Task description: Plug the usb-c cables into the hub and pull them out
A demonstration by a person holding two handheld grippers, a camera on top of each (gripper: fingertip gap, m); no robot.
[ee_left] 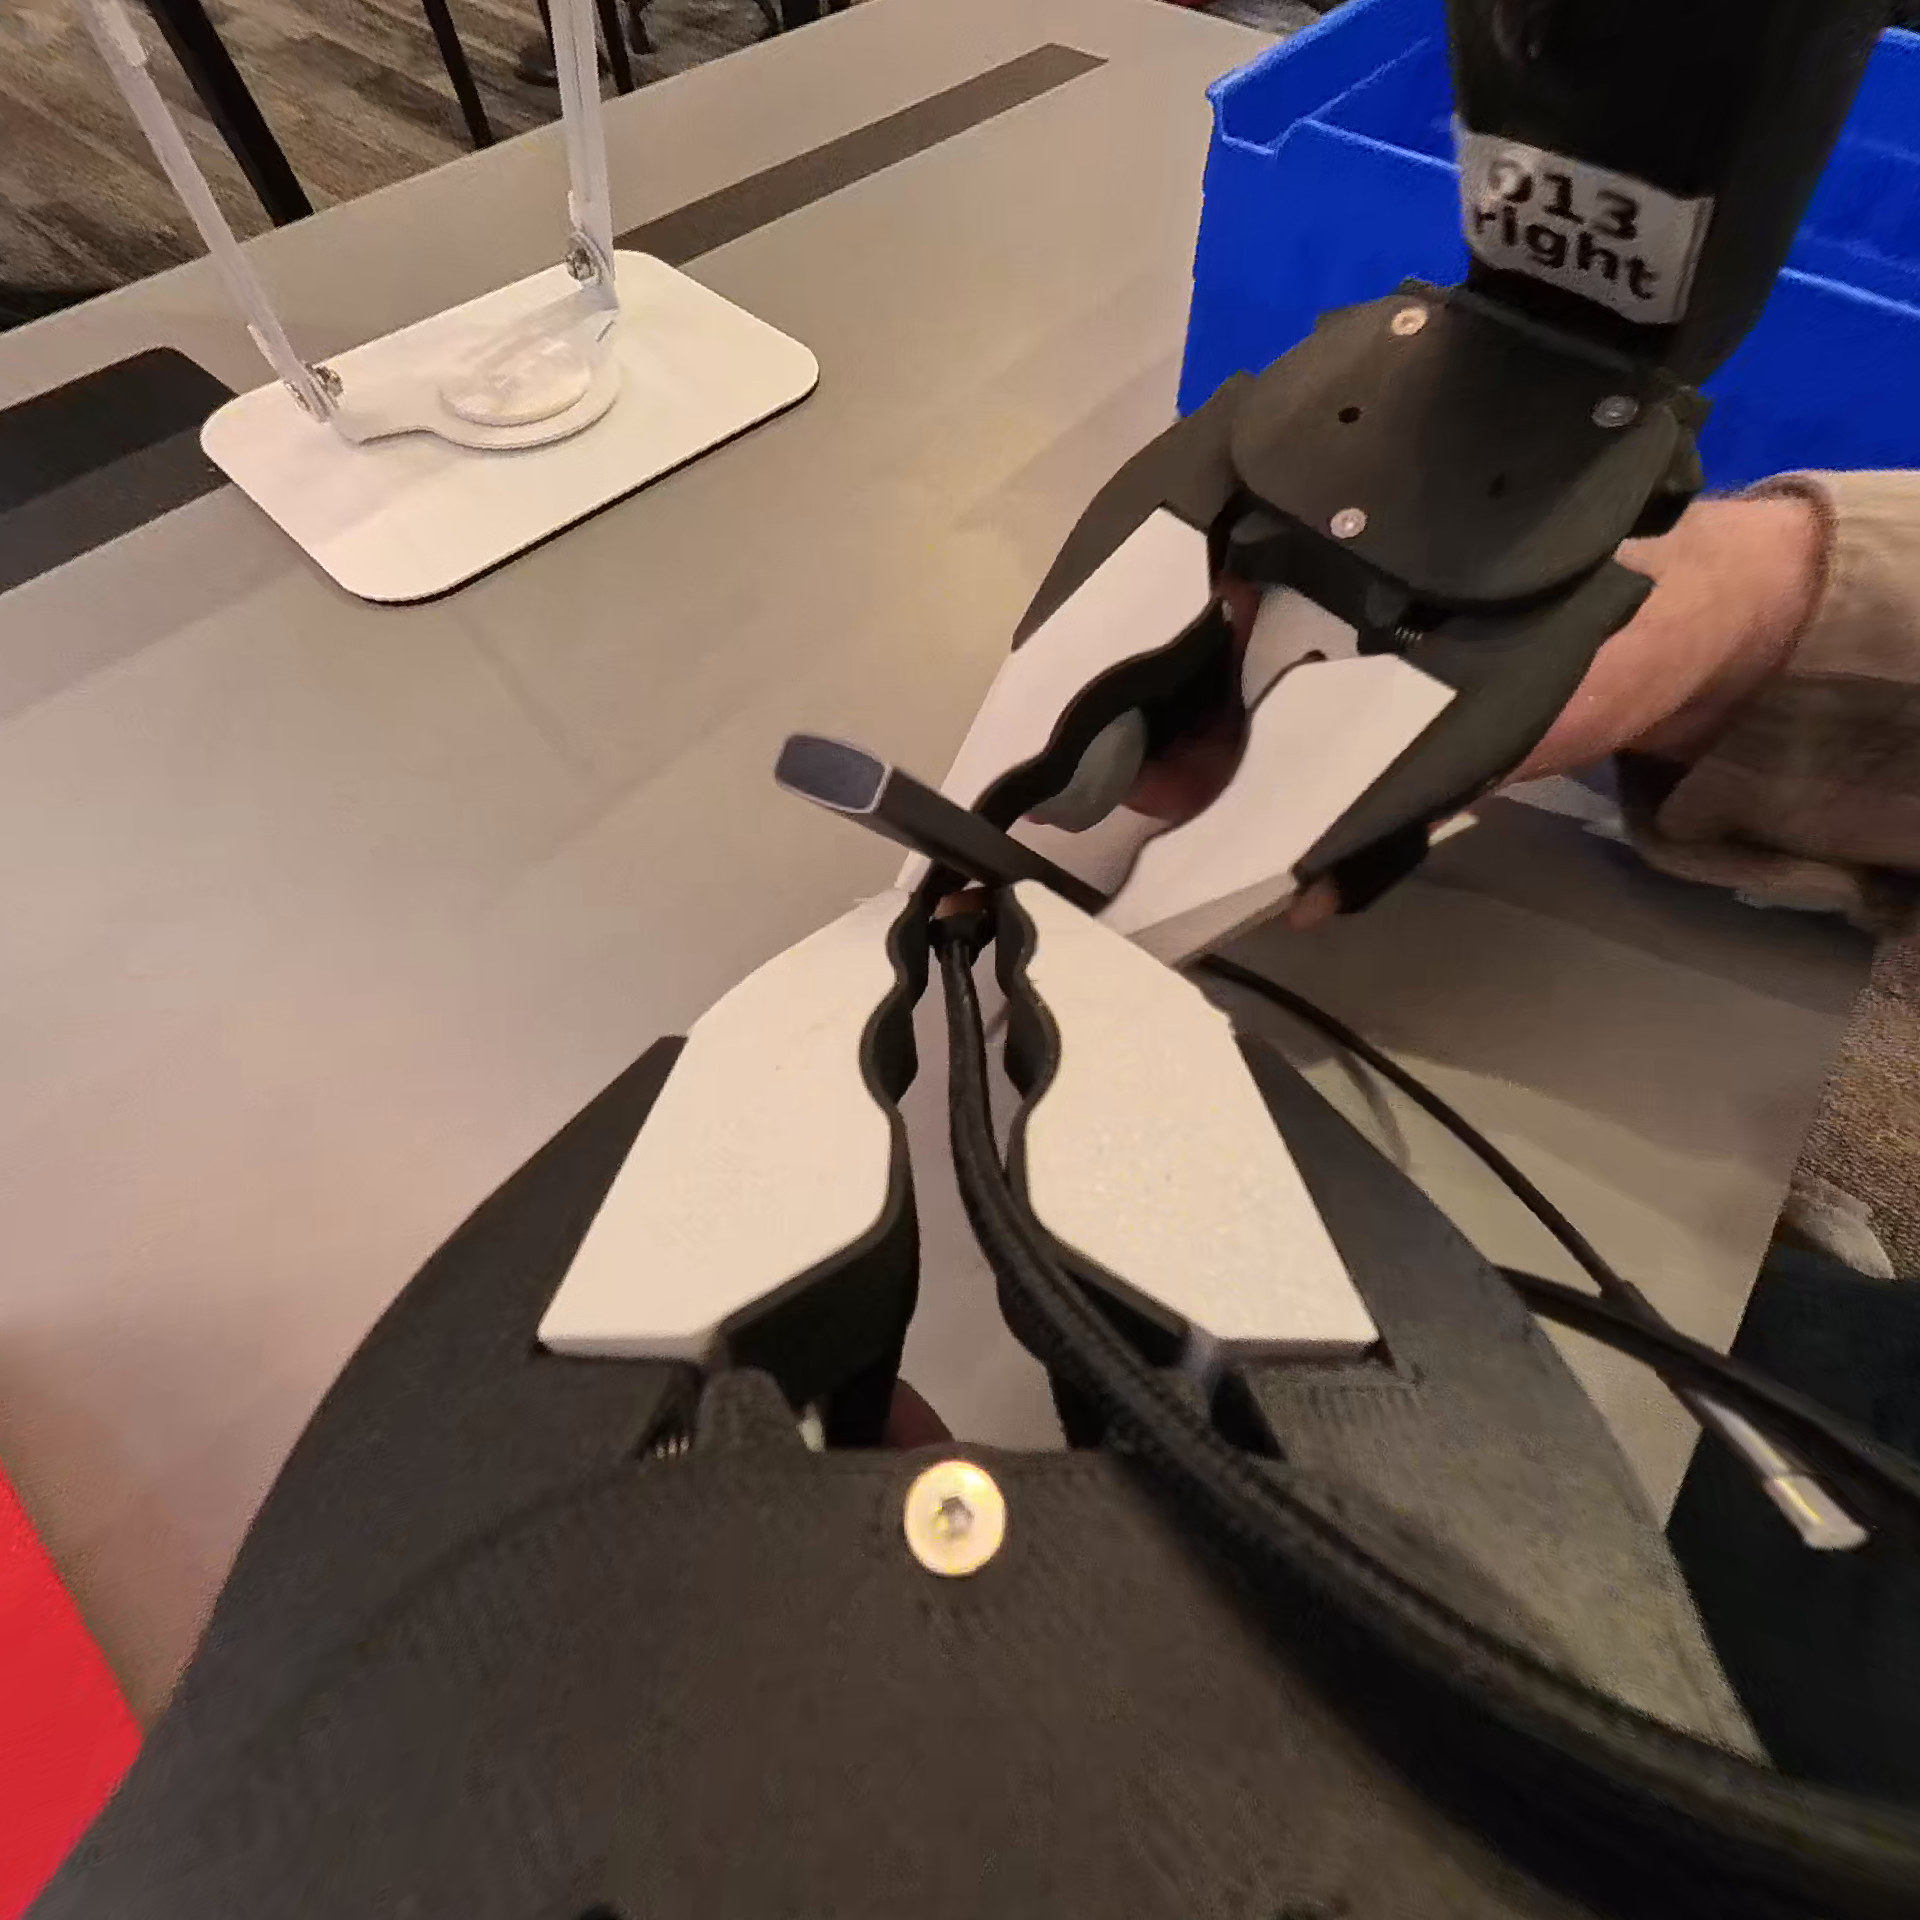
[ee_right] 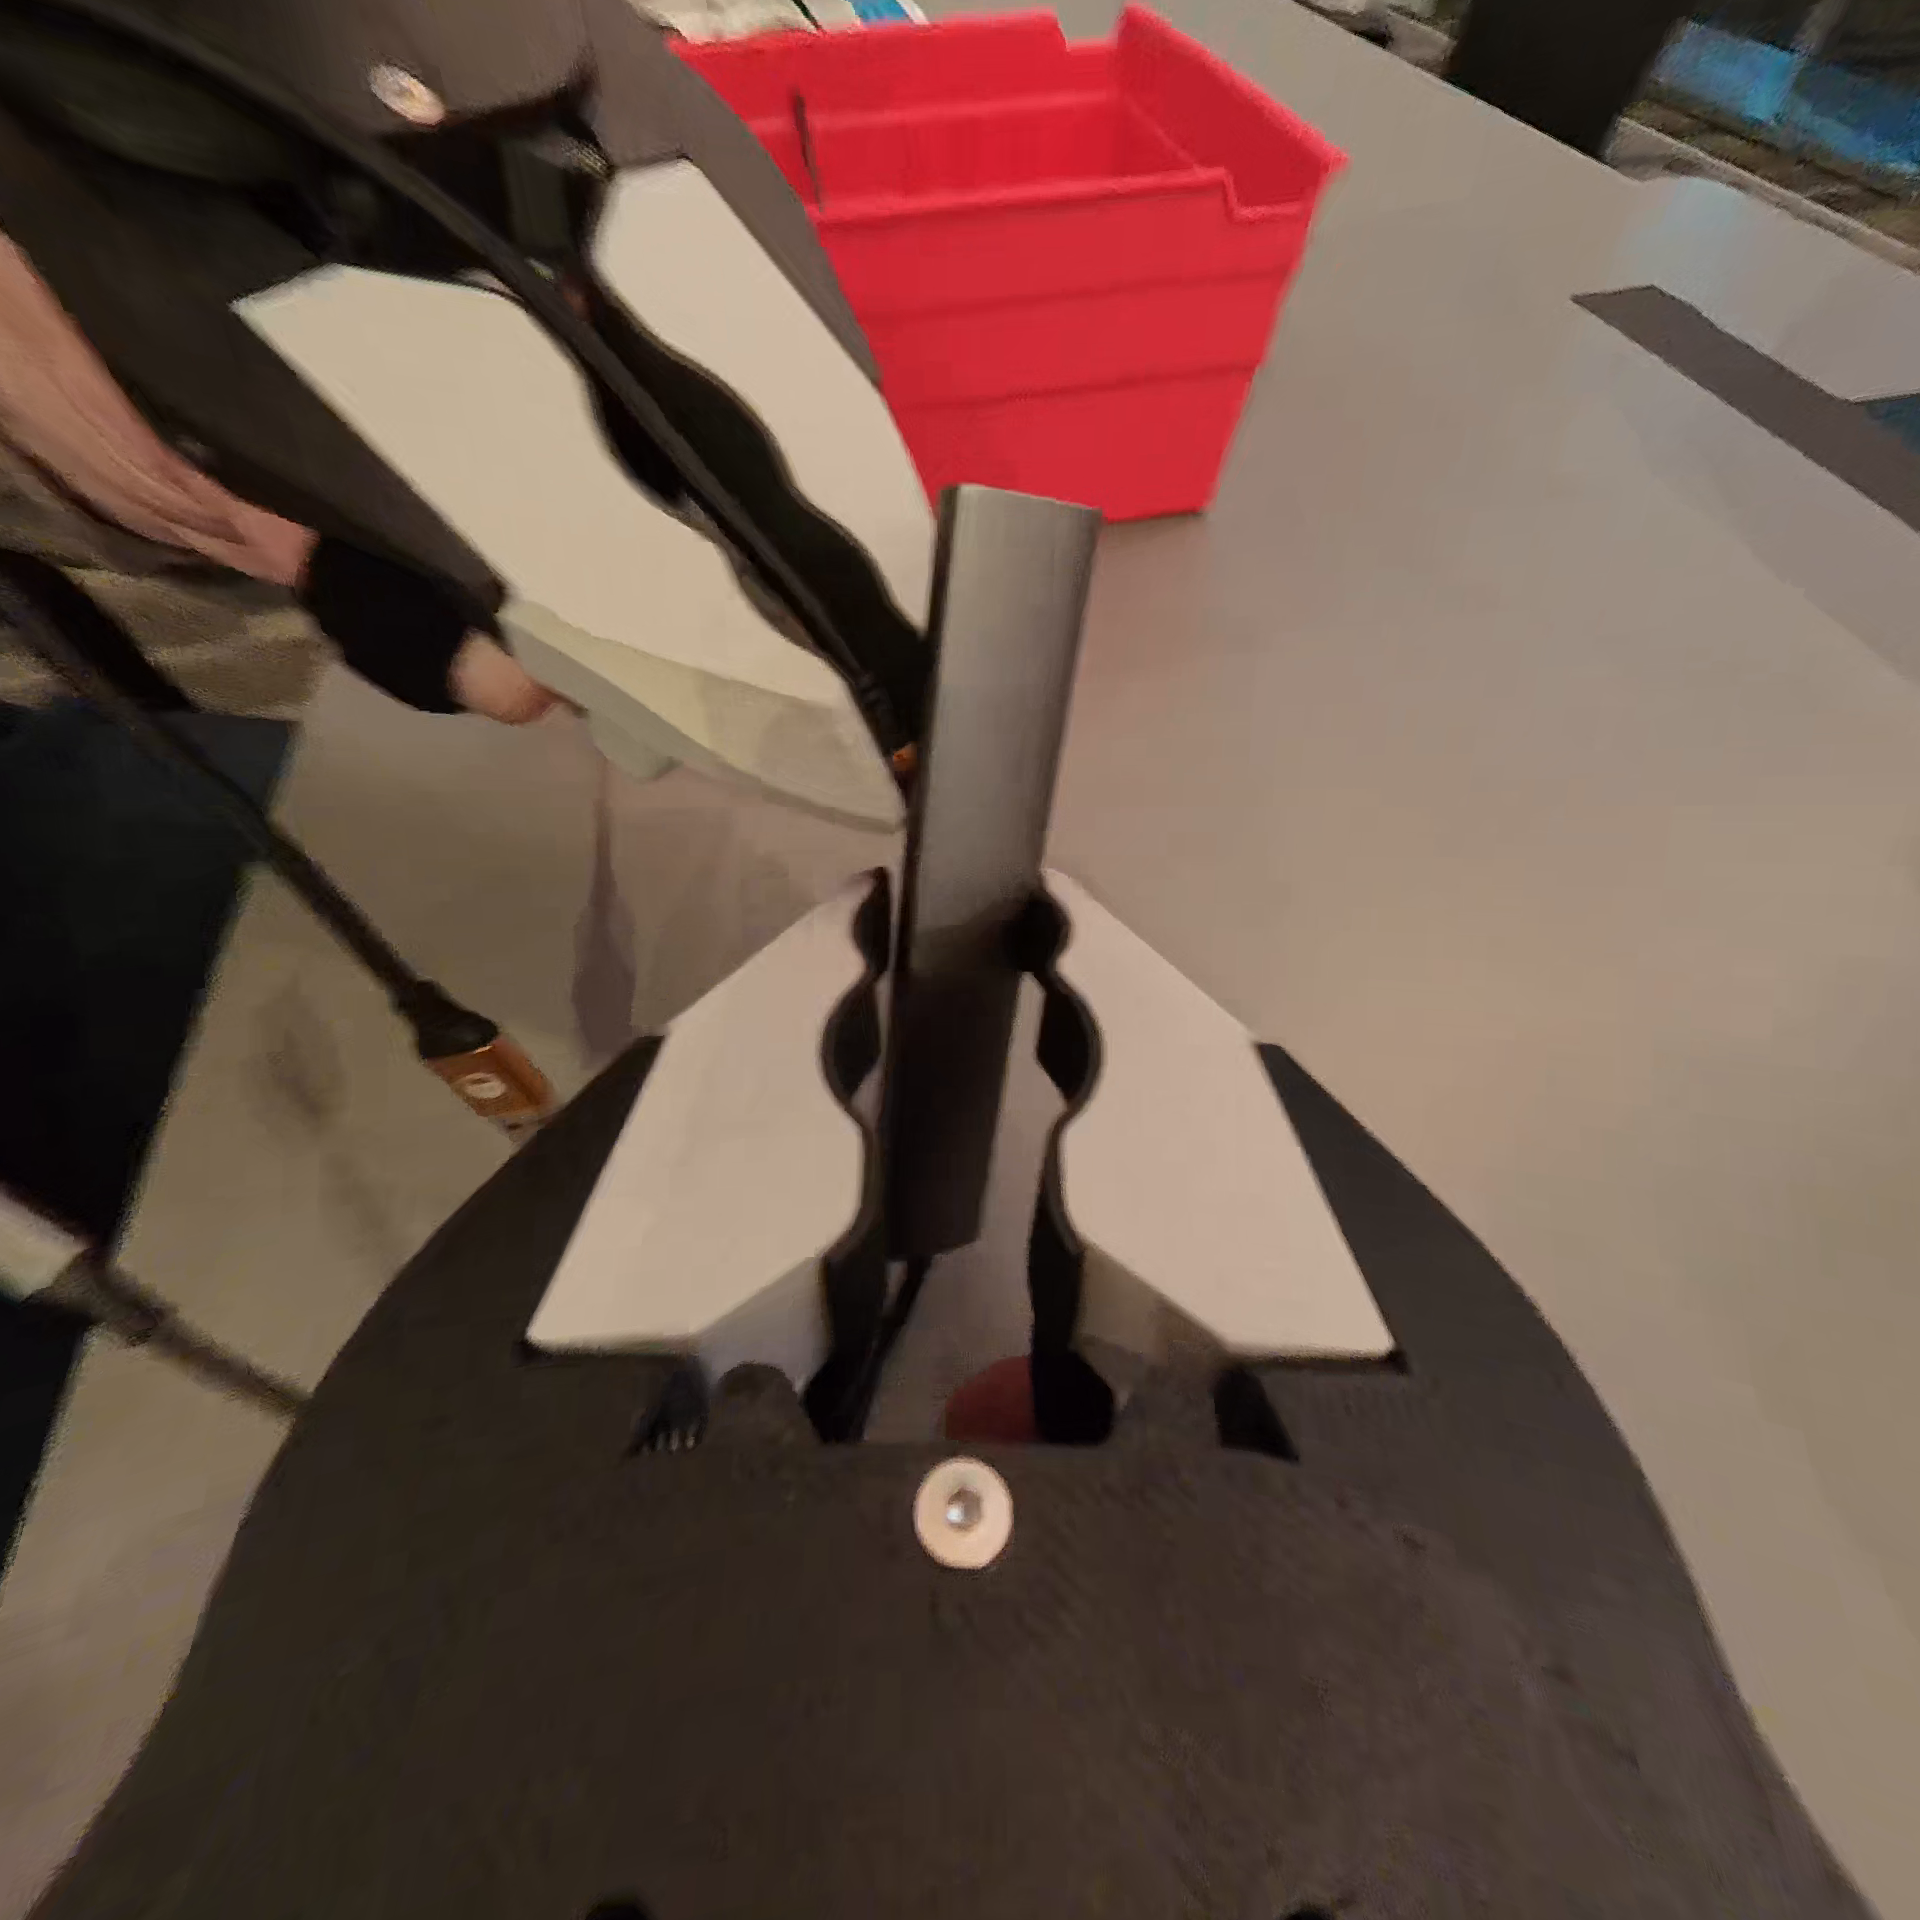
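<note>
The hub [ee_right: 1013,675] is a slim dark grey bar; my right gripper [ee_right: 966,935] is shut on its near end and holds it above the table. It also shows in the left wrist view [ee_left: 842,779], between the right gripper's fingers [ee_left: 1039,868]. My left gripper [ee_left: 961,909] is shut on the plug end of a black braided cable [ee_left: 997,1195] that runs back between its fingers. In the right wrist view the left gripper [ee_right: 894,727] presses the plug against the hub's left edge. I cannot tell how deep the plug sits.
A blue bin [ee_left: 1351,239] stands behind the right gripper and a red bin [ee_right: 1039,260] beyond the hub. A white stand base [ee_left: 499,447] sits far left on the grey table [ee_left: 416,883]. Another cable with a gold connector [ee_right: 483,1081] hangs at left. Gloved hands hold both grippers. Less than 4 cm separates the two grippers' tips.
</note>
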